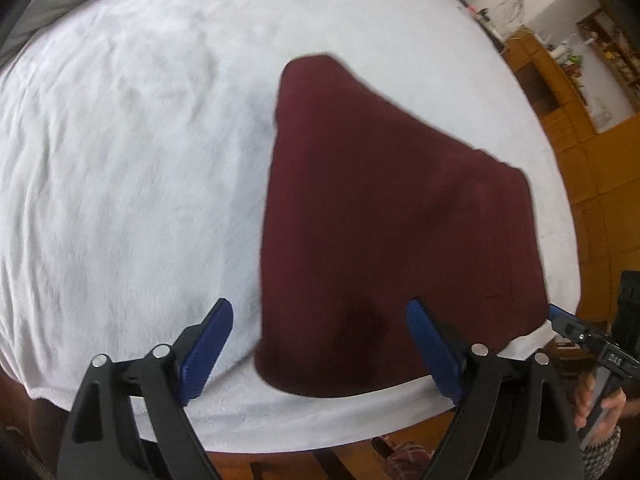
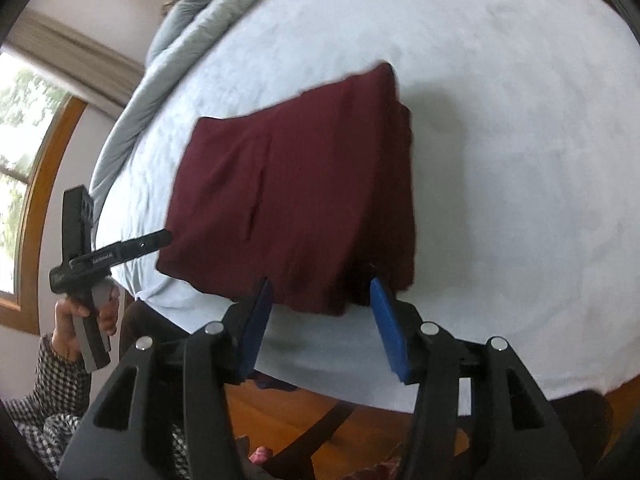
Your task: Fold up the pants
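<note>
The dark maroon pants [image 1: 396,216] lie folded into a compact stack on the white sheet [image 1: 120,160], near its front edge. They also show in the right wrist view [image 2: 296,200], with layered edges on the right side. My left gripper [image 1: 320,344] is open and empty, hovering just above the near edge of the pants. My right gripper [image 2: 320,320] is open and empty, its blue pads [image 2: 386,332] just short of the pants' near edge. The right gripper shows at the right edge of the left wrist view [image 1: 576,326]. The left gripper shows at the left of the right wrist view [image 2: 120,250].
A grey duvet [image 2: 180,28] is bunched at the far side of the bed. Wooden shelving [image 1: 560,92] stands beyond the bed's right side. A wood-framed window [image 2: 28,184] is on the left wall. A wooden floor [image 2: 320,420] lies below the front edge.
</note>
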